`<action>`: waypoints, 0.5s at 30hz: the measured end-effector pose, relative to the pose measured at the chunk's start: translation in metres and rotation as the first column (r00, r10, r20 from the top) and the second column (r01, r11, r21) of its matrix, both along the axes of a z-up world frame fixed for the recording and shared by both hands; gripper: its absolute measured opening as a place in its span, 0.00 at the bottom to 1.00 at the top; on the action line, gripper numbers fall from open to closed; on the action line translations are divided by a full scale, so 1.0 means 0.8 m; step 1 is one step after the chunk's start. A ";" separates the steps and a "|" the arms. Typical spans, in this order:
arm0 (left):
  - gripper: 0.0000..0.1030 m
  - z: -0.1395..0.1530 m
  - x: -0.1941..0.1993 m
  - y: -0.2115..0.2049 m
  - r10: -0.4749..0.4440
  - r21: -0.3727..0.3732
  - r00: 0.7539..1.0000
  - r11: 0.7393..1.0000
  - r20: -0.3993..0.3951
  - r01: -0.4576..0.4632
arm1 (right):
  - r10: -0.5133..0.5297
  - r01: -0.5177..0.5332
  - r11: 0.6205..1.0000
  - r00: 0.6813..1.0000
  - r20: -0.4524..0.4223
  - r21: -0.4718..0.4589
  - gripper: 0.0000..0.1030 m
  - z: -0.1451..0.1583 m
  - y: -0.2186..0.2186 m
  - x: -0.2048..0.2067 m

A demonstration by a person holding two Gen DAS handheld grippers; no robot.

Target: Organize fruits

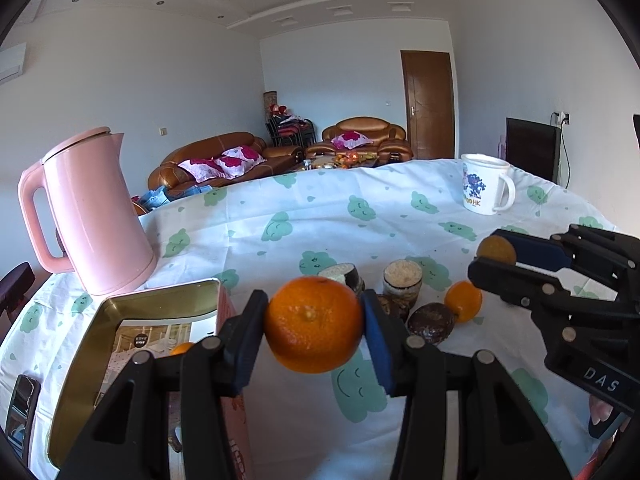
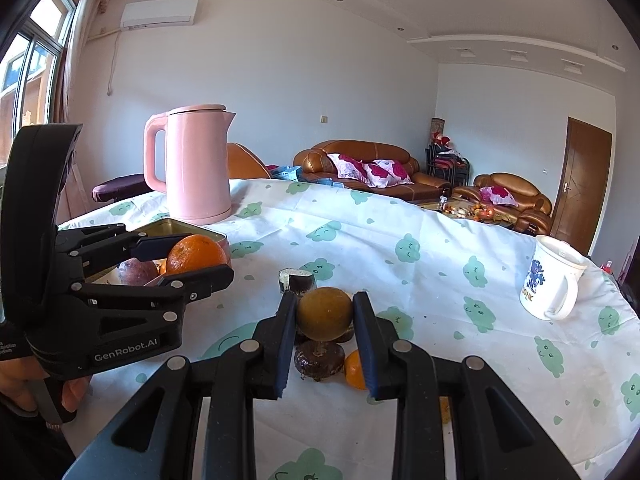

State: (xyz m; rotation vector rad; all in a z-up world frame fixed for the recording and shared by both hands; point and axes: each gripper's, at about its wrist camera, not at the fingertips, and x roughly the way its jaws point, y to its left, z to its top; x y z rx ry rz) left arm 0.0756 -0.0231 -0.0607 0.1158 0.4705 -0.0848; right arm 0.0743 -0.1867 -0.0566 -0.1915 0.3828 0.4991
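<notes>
My left gripper (image 1: 314, 324) is shut on an orange (image 1: 314, 323) and holds it above the tablecloth, just right of an open gold-lined tin box (image 1: 120, 340). In the right wrist view the left gripper (image 2: 188, 258) holds that orange (image 2: 196, 253) over the tin's (image 2: 180, 227) edge, where a purple fruit (image 2: 137, 271) lies. My right gripper (image 2: 325, 314) is shut on a brownish-green round fruit (image 2: 325, 313), lifted above the table. It also shows in the left wrist view (image 1: 496, 251). A small orange (image 1: 463, 301) and dark chocolate-coated cakes (image 1: 431, 322) lie on the cloth.
A pink kettle (image 1: 94, 216) stands behind the tin at the left. A white mug (image 1: 484, 189) stands at the far right. Round cakes (image 1: 402, 278) sit mid-table. A phone (image 1: 20, 412) lies at the left edge. The tablecloth (image 1: 300, 216) is white with green clouds.
</notes>
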 end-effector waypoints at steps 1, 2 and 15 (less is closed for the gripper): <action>0.48 0.001 -0.001 0.000 0.001 -0.001 1.000 1.000 0.004 -0.001 | 0.000 0.000 1.000 1.000 0.003 0.001 0.29 0.000 0.000 0.000; 0.48 0.001 -0.002 0.001 0.002 -0.002 1.000 1.000 0.008 -0.002 | 0.000 0.000 1.000 1.000 0.006 0.002 0.29 0.001 -0.001 -0.001; 0.48 0.005 -0.010 0.005 0.011 -0.018 0.999 1.000 0.050 -0.010 | 0.003 -0.004 1.000 0.999 0.048 0.030 0.29 0.005 -0.007 -0.011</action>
